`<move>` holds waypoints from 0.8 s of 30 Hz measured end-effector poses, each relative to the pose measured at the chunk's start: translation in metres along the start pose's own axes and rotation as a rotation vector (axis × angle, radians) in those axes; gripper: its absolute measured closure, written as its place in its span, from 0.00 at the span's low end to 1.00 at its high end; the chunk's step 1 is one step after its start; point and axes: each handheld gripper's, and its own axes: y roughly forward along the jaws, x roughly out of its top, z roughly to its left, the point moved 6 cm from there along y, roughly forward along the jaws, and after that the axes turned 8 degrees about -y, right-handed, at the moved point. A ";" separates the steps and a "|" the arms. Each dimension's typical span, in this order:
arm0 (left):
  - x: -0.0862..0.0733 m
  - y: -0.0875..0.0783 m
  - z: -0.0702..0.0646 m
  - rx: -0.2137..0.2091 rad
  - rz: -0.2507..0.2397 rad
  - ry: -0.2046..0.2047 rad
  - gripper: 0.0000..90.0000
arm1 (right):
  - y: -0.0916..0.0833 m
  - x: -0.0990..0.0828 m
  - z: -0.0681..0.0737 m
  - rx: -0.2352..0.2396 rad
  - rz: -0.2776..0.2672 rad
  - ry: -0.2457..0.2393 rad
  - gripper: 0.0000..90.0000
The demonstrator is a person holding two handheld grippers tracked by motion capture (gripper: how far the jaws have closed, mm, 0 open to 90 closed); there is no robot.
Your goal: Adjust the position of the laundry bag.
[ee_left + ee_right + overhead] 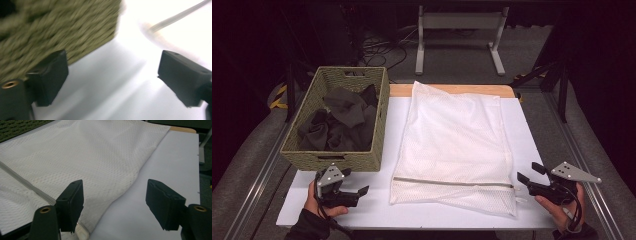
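Here the left gripper [353, 192] sits released just near of the woven basket [362, 162], whose weave is smeared with blur in the left gripper view. The right gripper [530, 176] hangs released, nothing between its jaws, at the near right corner of the white mesh bag [454, 135]. Dark clothes [342, 120] fill the basket, heaped too tangled to tell apart.

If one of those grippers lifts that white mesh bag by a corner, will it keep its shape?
Probably not. The mesh bag lies flat and wrinkled on the table, so it would likely droop. It looks thin and empty, probably very light. Its zipper edge may hang a bit stiffer.
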 end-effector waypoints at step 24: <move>0.026 0.090 -0.060 -0.067 0.167 0.095 0.56 | 0.098 0.009 -0.040 -0.076 0.203 0.050 0.41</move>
